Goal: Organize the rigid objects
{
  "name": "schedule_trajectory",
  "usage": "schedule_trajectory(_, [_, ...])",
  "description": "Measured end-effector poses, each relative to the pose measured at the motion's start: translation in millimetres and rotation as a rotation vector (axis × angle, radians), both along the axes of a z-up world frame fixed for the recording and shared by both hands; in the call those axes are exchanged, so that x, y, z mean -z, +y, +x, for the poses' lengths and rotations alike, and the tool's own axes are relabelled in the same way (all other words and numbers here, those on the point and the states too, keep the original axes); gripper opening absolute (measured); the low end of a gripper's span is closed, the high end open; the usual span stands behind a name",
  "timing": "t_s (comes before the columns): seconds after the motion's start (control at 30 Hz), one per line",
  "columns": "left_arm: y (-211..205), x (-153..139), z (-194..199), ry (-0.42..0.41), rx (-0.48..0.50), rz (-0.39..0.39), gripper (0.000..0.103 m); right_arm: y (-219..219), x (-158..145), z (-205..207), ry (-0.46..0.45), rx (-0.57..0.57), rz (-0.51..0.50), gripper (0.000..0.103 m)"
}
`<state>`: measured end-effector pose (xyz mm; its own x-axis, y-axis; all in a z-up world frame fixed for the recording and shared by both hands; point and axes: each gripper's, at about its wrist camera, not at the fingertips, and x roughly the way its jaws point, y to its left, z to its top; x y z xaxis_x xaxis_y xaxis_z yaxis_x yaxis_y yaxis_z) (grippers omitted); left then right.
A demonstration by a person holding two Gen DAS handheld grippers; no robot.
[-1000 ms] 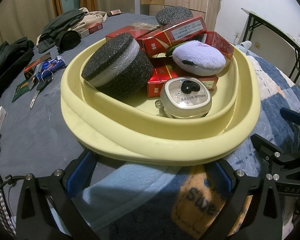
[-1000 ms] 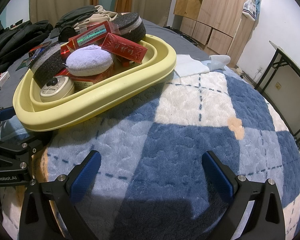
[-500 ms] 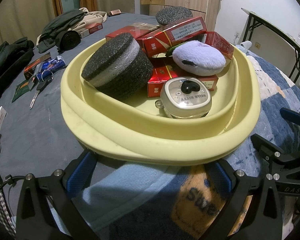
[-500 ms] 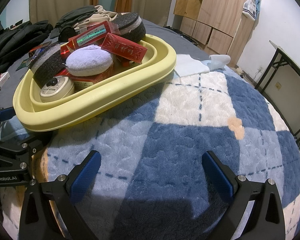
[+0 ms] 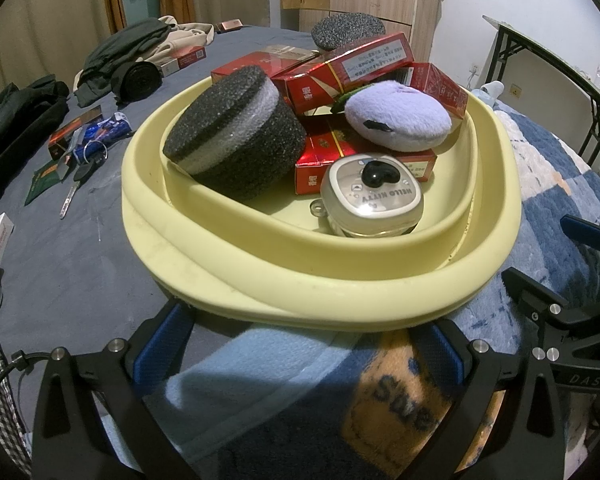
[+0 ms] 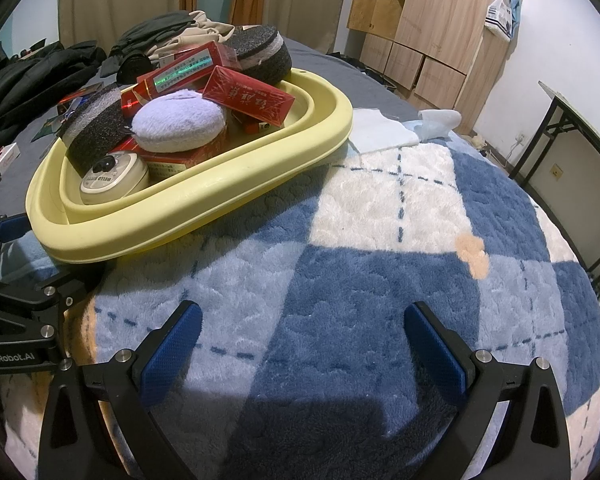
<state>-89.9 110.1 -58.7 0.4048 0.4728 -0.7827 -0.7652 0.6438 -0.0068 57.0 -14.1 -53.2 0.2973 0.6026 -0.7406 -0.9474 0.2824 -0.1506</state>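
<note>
A pale yellow basin (image 5: 308, 276) (image 6: 204, 208) rests on the bed, half on a blue checked blanket (image 6: 380, 280). Inside it lie a black-and-white foam puck (image 5: 236, 140) (image 6: 94, 128), several red boxes (image 5: 348, 68) (image 6: 248, 94), a lilac plush pad (image 5: 398, 116) (image 6: 178, 122) and a small round silver case (image 5: 374, 198) (image 6: 112, 178). A second foam puck (image 6: 262, 54) sits at the basin's far end. My left gripper (image 5: 304, 354) stands open just before the basin's near rim, holding nothing. My right gripper (image 6: 302, 344) is open over bare blanket, to the right of the basin.
On the grey sheet left of the basin lie scissors (image 5: 74, 190), keys, small packets and a red box (image 5: 180, 62). Dark clothes (image 5: 124, 64) are piled at the back left. A light blue towel (image 5: 252, 364) lies under the left gripper. Wooden cupboards (image 6: 432, 28) and a metal table frame (image 6: 568, 136) stand beyond the bed.
</note>
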Motion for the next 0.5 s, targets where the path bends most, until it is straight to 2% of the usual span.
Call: schedule_trajectory(0.5, [-1.3, -1.1, -0.3, 0.003, 0.0, 0.002, 0.103, 0.1, 0.0, 0.0, 0.0, 0.0, 0.0, 0.103])
